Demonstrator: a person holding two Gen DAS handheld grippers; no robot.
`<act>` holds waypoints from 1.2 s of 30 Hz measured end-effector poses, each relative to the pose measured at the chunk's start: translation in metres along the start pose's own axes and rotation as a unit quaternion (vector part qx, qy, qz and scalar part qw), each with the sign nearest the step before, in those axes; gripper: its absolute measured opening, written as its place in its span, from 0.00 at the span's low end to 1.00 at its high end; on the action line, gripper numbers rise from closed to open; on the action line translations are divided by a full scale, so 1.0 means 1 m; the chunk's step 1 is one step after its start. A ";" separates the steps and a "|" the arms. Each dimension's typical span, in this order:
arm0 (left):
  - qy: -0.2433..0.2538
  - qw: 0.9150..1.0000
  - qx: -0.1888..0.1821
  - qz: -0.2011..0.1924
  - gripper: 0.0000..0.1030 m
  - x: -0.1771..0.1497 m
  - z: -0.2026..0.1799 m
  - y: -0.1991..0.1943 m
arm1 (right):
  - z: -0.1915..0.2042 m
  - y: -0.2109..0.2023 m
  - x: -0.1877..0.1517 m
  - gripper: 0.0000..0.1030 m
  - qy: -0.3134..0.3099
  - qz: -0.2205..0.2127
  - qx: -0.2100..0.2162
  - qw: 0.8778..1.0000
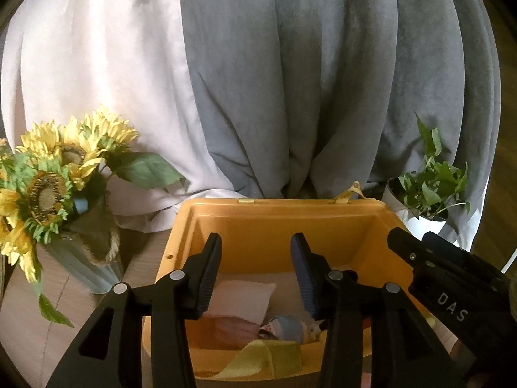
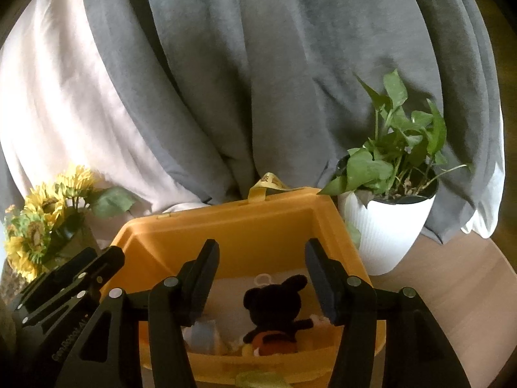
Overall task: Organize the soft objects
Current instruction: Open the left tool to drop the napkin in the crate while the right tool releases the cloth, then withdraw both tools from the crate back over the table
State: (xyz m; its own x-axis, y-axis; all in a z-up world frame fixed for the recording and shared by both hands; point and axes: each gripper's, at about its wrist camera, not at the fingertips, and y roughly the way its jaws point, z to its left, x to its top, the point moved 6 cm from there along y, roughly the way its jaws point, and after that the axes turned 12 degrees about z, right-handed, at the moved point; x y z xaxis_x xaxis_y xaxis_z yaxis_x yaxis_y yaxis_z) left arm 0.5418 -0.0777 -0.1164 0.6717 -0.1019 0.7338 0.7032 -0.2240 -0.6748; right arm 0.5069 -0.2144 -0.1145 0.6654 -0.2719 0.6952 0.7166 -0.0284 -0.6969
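Note:
An orange plastic bin [image 1: 284, 223] stands on the table and holds soft things: a pink folded cloth [image 1: 240, 300], a blue and white soft toy [image 1: 287, 325] and a yellow cloth [image 1: 265, 357]. In the right wrist view the bin [image 2: 232, 226] also holds a black mouse plush with red shorts [image 2: 274, 317] and a pale blue item [image 2: 203, 334]. My left gripper [image 1: 255, 274] is open and empty above the bin. My right gripper [image 2: 261, 278] is open and empty above the plush. Each gripper's body shows at the edge of the other's view.
A vase of artificial sunflowers [image 1: 55, 174] stands left of the bin. A white pot with a green plant [image 2: 387, 223] stands right of it. Grey and white curtains [image 1: 290, 80] hang close behind. The wooden table top [image 2: 468, 291] shows at the right.

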 end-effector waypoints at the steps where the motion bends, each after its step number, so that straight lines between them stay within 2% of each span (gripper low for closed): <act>1: 0.000 1.000 0.001 -0.001 0.42 0.000 0.000 -0.002 | 0.000 -0.002 -0.001 0.55 0.000 -0.001 -0.001 1.000; 16: 0.002 0.999 0.024 -0.036 0.45 -0.015 -0.006 -0.076 | 0.005 -0.066 -0.013 0.55 -0.017 -0.035 0.005 0.999; 18: 0.001 0.998 0.032 -0.046 0.49 -0.018 -0.007 -0.090 | 0.005 -0.076 -0.016 0.55 -0.017 -0.040 0.006 0.999; 21: 0.000 0.998 0.036 -0.055 0.52 -0.024 -0.008 -0.107 | 0.005 -0.089 -0.021 0.63 -0.016 -0.042 0.009 0.999; 25: 0.000 0.997 0.045 -0.061 0.56 -0.033 -0.009 -0.128 | 0.005 -0.108 -0.030 0.65 -0.016 -0.051 0.014 0.998; 28: 0.000 0.996 0.054 -0.069 0.63 -0.040 -0.008 -0.143 | 0.005 -0.122 -0.037 0.69 -0.018 -0.056 0.016 0.998; 33: 0.002 0.996 0.052 -0.073 0.72 -0.054 -0.010 -0.163 | 0.003 -0.145 -0.050 0.73 -0.015 -0.066 0.011 0.998; 36: 0.007 0.996 0.048 -0.073 0.76 -0.063 -0.013 -0.172 | 0.000 -0.157 -0.058 0.79 -0.009 -0.071 0.004 0.997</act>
State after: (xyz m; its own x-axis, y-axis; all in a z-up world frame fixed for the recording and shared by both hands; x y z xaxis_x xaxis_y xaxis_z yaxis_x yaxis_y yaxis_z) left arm 0.3755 -0.0451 -0.0455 0.5578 -0.0885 0.8252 0.8128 -0.1430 -0.5648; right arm 0.3561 -0.1939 -0.0459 0.5606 -0.2490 0.7898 0.8055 -0.0572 -0.5898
